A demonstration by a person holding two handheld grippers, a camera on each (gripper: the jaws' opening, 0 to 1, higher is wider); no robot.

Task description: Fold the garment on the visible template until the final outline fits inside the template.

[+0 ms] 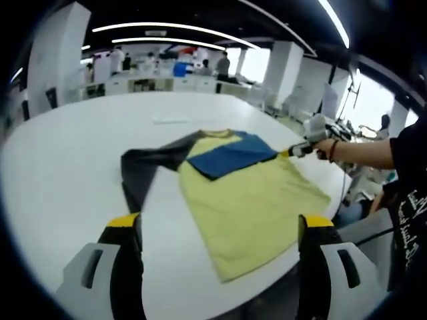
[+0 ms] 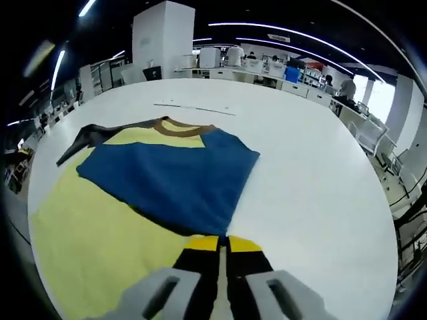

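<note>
Garment [image 1: 247, 200] lengthwise, collar pointing away.

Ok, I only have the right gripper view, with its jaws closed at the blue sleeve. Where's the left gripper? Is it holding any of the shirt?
Observer: No. The left gripper has its jaws wide open and holds nothing.
Operator: And the bottom hem? It's cut off in my view.
Observer: The yellow hem of the shirt lies flat on the table, close to the table's near edge. As far as I can tell, none of it hangs over.
</note>
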